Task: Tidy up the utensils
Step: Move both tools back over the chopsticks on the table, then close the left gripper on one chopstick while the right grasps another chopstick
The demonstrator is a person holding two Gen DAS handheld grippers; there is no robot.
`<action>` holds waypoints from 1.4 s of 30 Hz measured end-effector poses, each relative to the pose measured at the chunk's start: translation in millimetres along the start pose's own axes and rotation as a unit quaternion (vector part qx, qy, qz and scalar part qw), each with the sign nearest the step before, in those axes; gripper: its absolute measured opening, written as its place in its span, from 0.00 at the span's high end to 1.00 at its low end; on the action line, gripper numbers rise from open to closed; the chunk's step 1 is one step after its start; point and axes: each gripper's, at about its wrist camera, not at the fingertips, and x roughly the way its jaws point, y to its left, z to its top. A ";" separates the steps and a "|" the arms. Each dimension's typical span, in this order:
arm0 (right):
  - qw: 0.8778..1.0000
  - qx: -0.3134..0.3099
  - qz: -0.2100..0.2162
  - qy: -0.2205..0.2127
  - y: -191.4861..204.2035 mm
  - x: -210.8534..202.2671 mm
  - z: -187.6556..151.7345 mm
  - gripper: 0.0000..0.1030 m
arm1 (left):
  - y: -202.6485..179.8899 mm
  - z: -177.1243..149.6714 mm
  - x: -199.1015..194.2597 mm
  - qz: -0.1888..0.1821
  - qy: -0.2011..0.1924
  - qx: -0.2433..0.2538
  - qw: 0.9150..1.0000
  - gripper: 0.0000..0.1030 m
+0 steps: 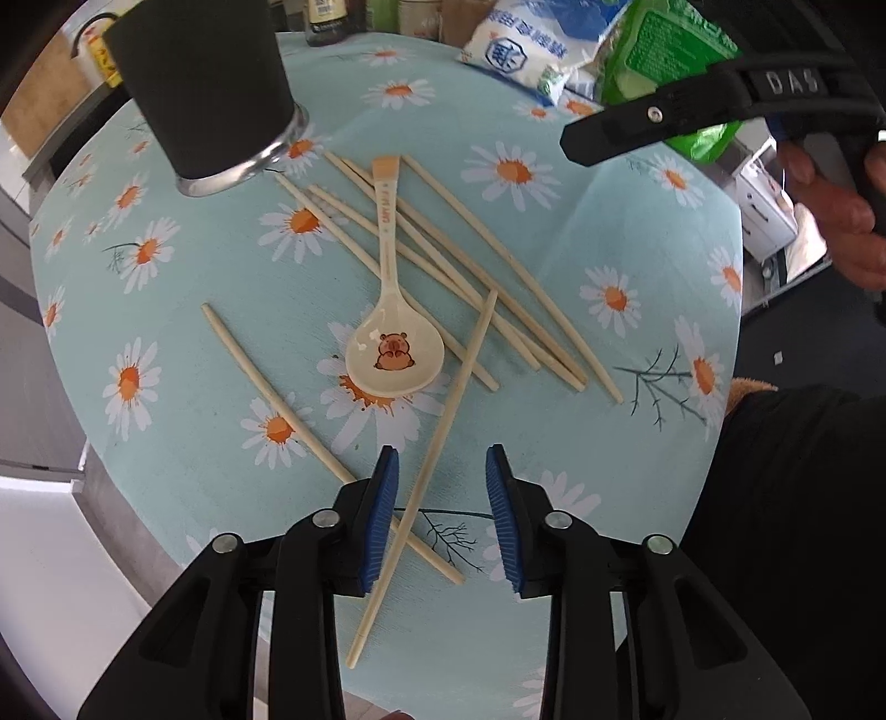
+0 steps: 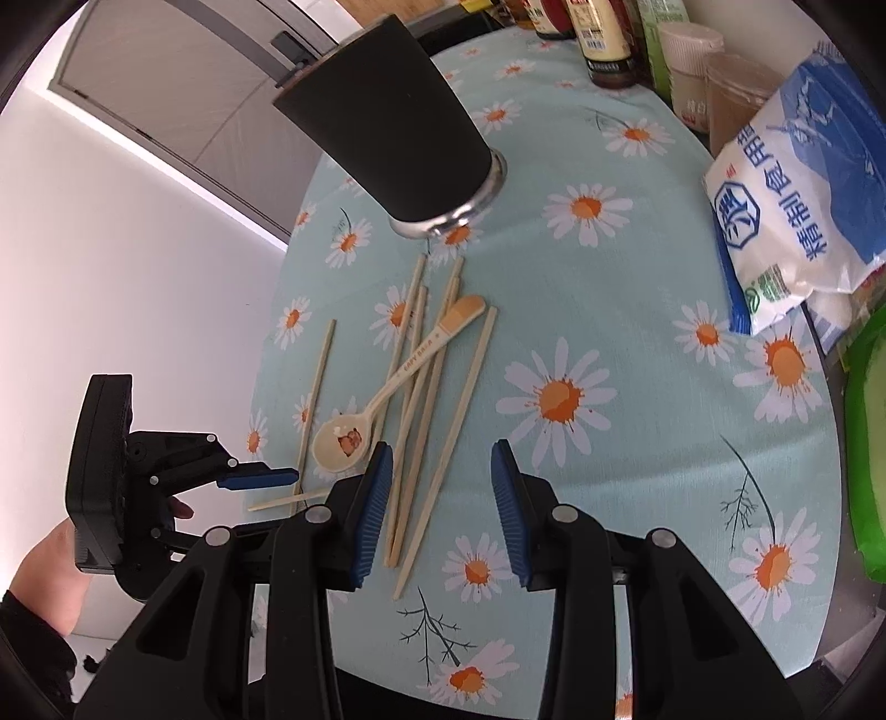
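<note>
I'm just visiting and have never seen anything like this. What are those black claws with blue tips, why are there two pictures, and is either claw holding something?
No robot here: a person holds a two-finger claw in each hand, each carrying a camera that looks along its fingers. One picture is from the left gripper, the other from the right gripper. On the daisy tablecloth lie loose chopsticks, a cartoon-printed spoon and an upright black cup; salt bags and bottles stand behind. Neither holds anything. One chopstick lies between the left gripper's open jaws, unpinched; two chopstick ends lie between the right's.
</note>
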 end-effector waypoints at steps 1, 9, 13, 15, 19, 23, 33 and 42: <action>1.000 0.011 0.006 0.009 -1.6 1.5 2.5 0.63 | -0.3 1.0 3.0 0.001 0.008 0.007 1.000 0.78; 0.998 0.046 -0.005 0.043 -1.5 12.6 17.7 0.63 | 3.2 4.3 17.7 -0.003 0.036 0.022 0.999 0.79; 0.994 0.074 -0.015 0.075 -6.1 22.7 22.3 0.63 | 8.6 4.1 17.6 -0.006 0.035 0.022 0.999 0.88; 0.992 0.084 -0.019 0.091 -7.2 27.8 24.6 0.63 | 11.5 3.4 18.3 -0.011 0.035 0.021 0.999 0.88; 0.987 0.100 -0.034 0.121 -6.5 41.9 31.1 0.63 | 12.8 4.2 18.3 -0.014 0.036 0.031 0.999 0.92; 0.983 0.104 -0.062 0.138 1.6 54.9 36.5 0.66 | 15.9 6.6 14.5 -0.020 0.030 0.028 0.999 0.95; 0.974 0.115 -0.108 0.163 12.7 89.8 40.5 0.76 | 19.6 0.7 -2.4 -0.035 0.000 0.008 0.999 0.96; 0.966 0.124 -0.165 0.158 21.6 101.2 44.3 0.81 | 29.4 -14.5 -22.8 -0.047 -0.045 -0.015 0.998 0.96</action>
